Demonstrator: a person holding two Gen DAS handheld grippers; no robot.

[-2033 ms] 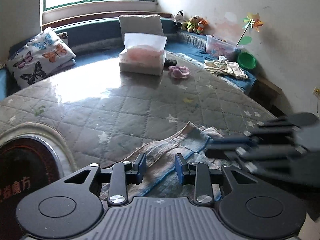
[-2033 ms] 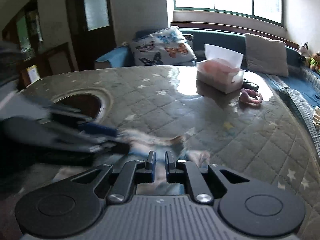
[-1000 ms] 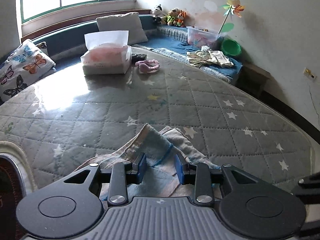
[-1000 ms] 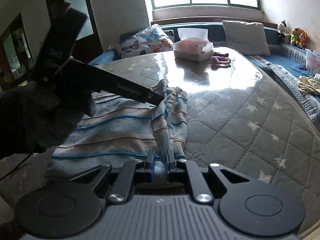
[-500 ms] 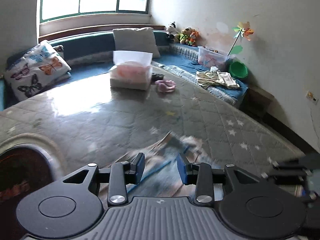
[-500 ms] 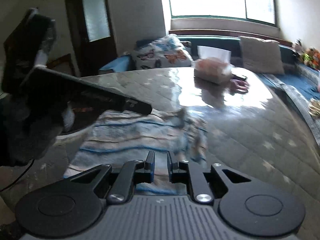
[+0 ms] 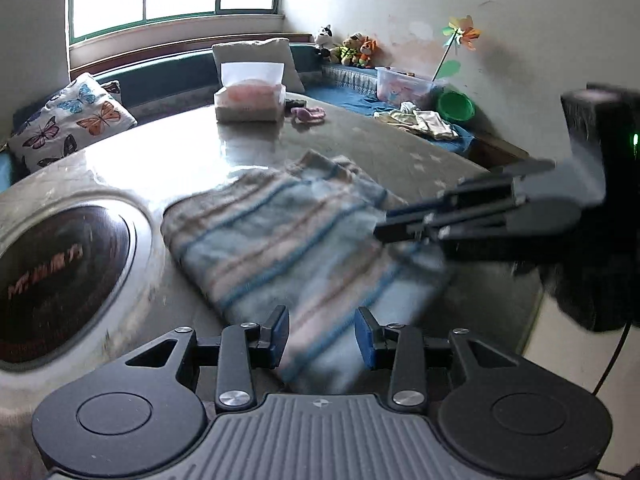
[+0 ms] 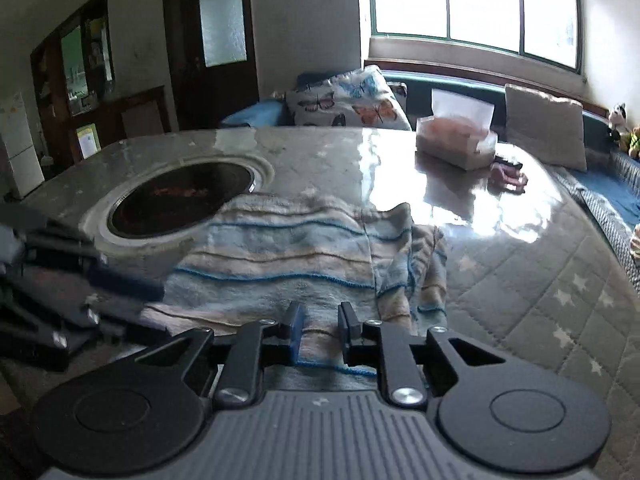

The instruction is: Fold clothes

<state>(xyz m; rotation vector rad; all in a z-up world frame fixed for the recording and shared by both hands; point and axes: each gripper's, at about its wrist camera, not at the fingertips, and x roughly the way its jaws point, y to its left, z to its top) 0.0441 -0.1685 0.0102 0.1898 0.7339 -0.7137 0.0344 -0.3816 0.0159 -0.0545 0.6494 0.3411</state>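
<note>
A blue and beige striped garment (image 7: 288,240) lies folded on the quilted table (image 8: 520,280), with a bunched sleeve along its right side (image 8: 416,268). My left gripper (image 7: 322,334) hovers open over the garment's near end; cloth shows under the gap but the pads do not press it. My right gripper (image 8: 320,328) sits at the garment's near hem, its jaws opening, with cloth in the gap and the pads off it. From the left wrist view the right gripper (image 7: 380,232) reaches in from the right over the cloth. The left gripper (image 8: 152,292) shows blurred at the left of the right wrist view.
A round dark cooktop (image 7: 60,276) is set into the table beside the garment. A tissue box (image 7: 250,100) and a pink item (image 7: 308,114) stand at the far side. A bench with cushions (image 7: 68,124), loose clothes (image 7: 424,122) and a green bowl (image 7: 454,104) runs behind.
The right gripper, shut on a fold of the garment a second ago, has parted its jaws. The left gripper has swung sideways and back, and the garment now lies laid over flat.
</note>
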